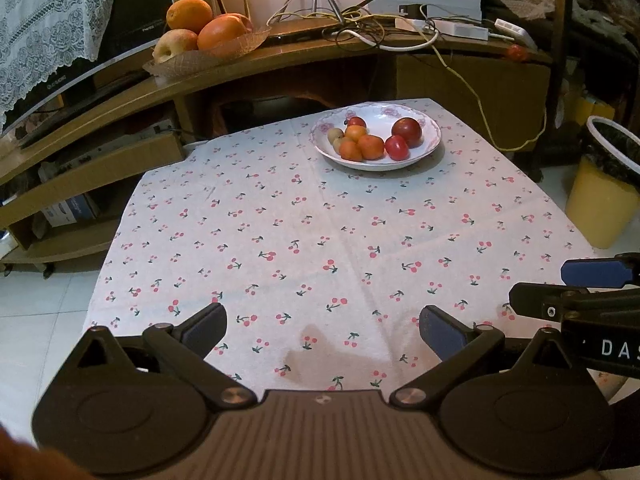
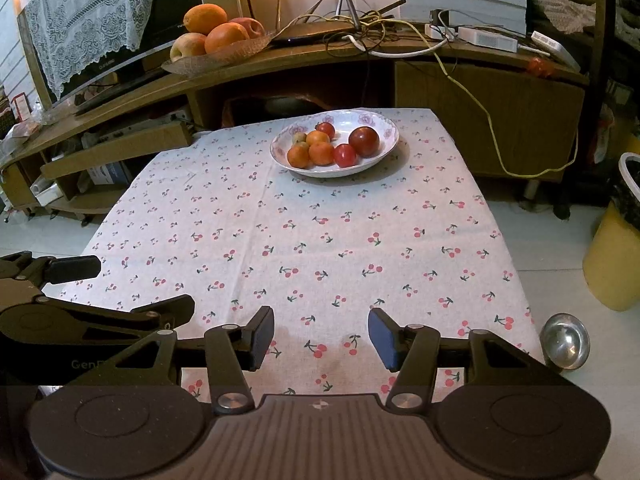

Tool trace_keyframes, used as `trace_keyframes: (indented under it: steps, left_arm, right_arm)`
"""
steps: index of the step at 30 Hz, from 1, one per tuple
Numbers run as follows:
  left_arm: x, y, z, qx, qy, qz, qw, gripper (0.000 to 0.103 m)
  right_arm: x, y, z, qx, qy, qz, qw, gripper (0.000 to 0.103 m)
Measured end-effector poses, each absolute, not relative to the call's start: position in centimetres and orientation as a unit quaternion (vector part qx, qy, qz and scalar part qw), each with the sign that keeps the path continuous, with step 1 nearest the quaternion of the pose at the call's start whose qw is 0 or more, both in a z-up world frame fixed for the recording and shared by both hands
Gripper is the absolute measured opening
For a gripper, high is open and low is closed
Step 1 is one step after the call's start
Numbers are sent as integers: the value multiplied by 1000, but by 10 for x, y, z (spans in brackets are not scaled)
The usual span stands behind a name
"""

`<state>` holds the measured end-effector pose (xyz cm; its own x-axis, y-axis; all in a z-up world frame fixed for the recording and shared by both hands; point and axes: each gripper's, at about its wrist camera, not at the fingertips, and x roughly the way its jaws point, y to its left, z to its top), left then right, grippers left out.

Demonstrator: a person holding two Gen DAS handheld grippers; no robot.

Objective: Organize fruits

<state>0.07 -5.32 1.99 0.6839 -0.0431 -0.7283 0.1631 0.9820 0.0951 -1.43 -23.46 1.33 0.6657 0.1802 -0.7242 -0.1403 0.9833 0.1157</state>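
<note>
A white flowered plate (image 1: pixel 430 138) (image 2: pixel 384 150) stands at the far end of the table with a cherry-print cloth (image 1: pixel 312 232) (image 2: pixel 304 240). It holds several small fruits: a large red one (image 1: pixel 407 131) (image 2: pixel 364 141), small red ones, orange ones (image 1: pixel 370 147) (image 2: pixel 321 153) and pale ones. My left gripper (image 1: pixel 322 330) is open and empty over the near edge. My right gripper (image 2: pixel 321 336) is open and empty beside it. Each shows at the edge of the other's view.
A basket tray of large oranges and apples (image 1: pixel 200 32) (image 2: pixel 218 38) sits on the wooden shelf behind, beside tangled cables (image 1: pixel 360 28). A yellow bin (image 1: pixel 604 184) (image 2: pixel 616 248) stands on the floor at right. A small steel bowl (image 2: pixel 565 341) sits at the near right table corner.
</note>
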Motion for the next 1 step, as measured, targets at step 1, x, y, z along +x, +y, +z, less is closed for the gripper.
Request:
trace_keyframes:
  steps: [1]
  left_arm:
    - [1,-53,20,78,393,-55,915,103]
  right_arm:
    - [-14,-234,13,25,399,88,912,56]
